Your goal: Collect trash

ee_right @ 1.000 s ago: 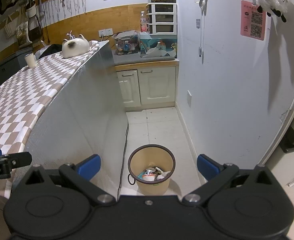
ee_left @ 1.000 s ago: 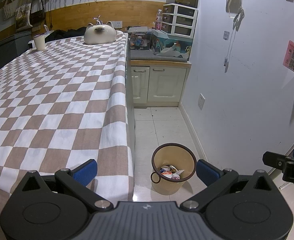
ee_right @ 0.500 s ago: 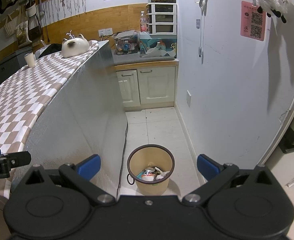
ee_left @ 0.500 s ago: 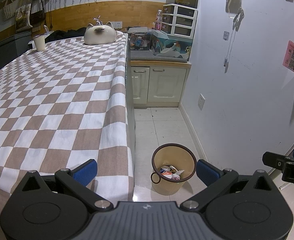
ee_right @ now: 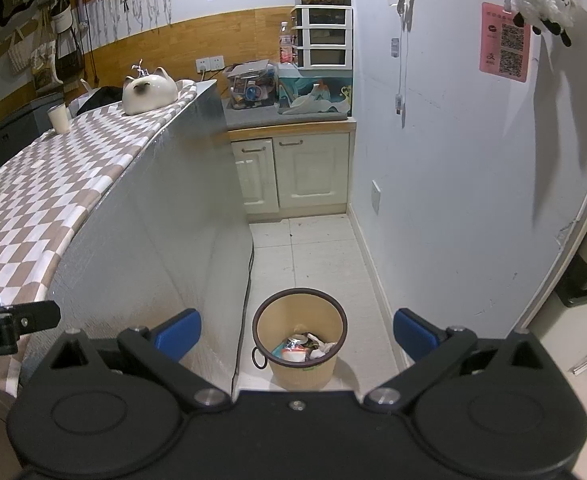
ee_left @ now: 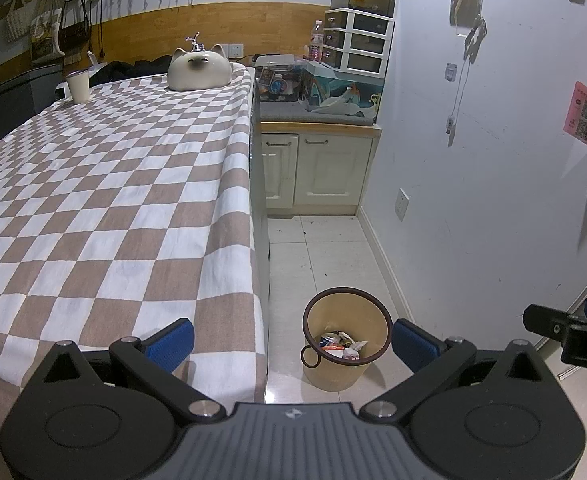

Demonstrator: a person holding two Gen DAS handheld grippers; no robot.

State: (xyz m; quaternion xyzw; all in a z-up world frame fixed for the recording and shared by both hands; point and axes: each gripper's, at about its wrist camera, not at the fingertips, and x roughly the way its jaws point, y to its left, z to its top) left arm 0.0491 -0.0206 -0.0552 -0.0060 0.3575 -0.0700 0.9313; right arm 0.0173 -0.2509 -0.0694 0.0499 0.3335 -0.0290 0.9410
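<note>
On the floor between table edge and right wall, the trash bin [ee_left: 343, 340] holds what looks like crumpled wrappers [ee_right: 303, 348]. Left gripper [ee_left: 293, 340] and right gripper [ee_right: 296, 332] hover spread, empty. Far off, a cat-shaped pot [ee_left: 199, 69] and cup [ee_left: 78, 86] sit on the checkered tablecloth [ee_left: 113, 200].

Checked table [ee_left: 105, 200] with cup [ee_left: 78, 86], cat ornament [ee_left: 199, 69]

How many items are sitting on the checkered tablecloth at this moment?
2. A cat-shaped ceramic piece sits at the far end near the table's right edge, and a paper cup stands at the far left corner. Nothing else shows on the tablecloth, though its near-left part is out of frame.
</note>
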